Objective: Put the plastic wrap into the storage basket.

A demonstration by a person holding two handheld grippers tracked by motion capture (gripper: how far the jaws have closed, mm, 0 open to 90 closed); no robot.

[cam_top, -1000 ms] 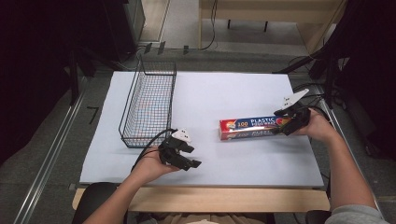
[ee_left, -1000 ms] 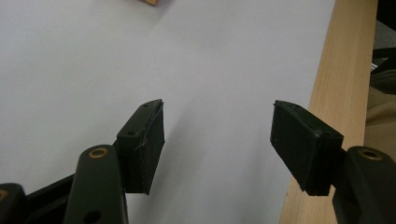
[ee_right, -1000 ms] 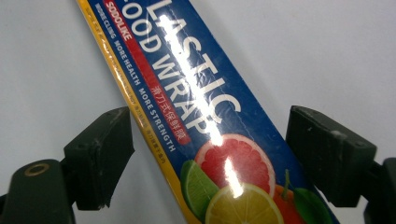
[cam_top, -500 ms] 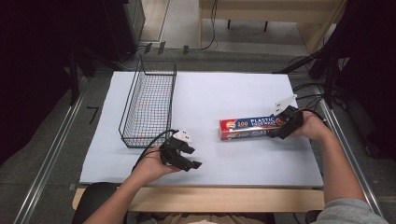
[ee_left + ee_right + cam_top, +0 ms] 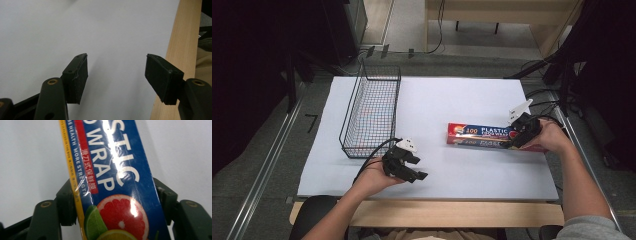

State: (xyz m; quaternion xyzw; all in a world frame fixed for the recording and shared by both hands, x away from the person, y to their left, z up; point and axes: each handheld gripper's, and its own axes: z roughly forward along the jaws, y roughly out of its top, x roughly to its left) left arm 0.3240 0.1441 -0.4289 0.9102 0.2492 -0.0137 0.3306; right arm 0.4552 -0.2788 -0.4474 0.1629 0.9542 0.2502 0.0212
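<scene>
A long blue and red plastic wrap box (image 5: 482, 135) lies flat on the white table cover, right of centre. My right gripper (image 5: 516, 140) is down over the box's right end. In the right gripper view the box (image 5: 117, 170) runs up between the jaws, and both black pads press against its long sides, so my right gripper (image 5: 115, 200) is shut on it. My left gripper (image 5: 419, 168) rests near the front edge, left of centre, with its jaws pointing right. In its own view my left gripper (image 5: 116, 75) stands open over bare white sheet.
A black wire basket (image 5: 362, 115) stands at the left of the white cover (image 5: 452, 95), with nothing in it that I can make out. The wooden table edge (image 5: 427, 212) runs along the front, close to the left gripper's far jaw (image 5: 180, 37). Cables trail off the table's right side.
My right gripper has come down and to the left onto the box's right end, and its jaws now sit against the box's sides. The left gripper has stayed put.
</scene>
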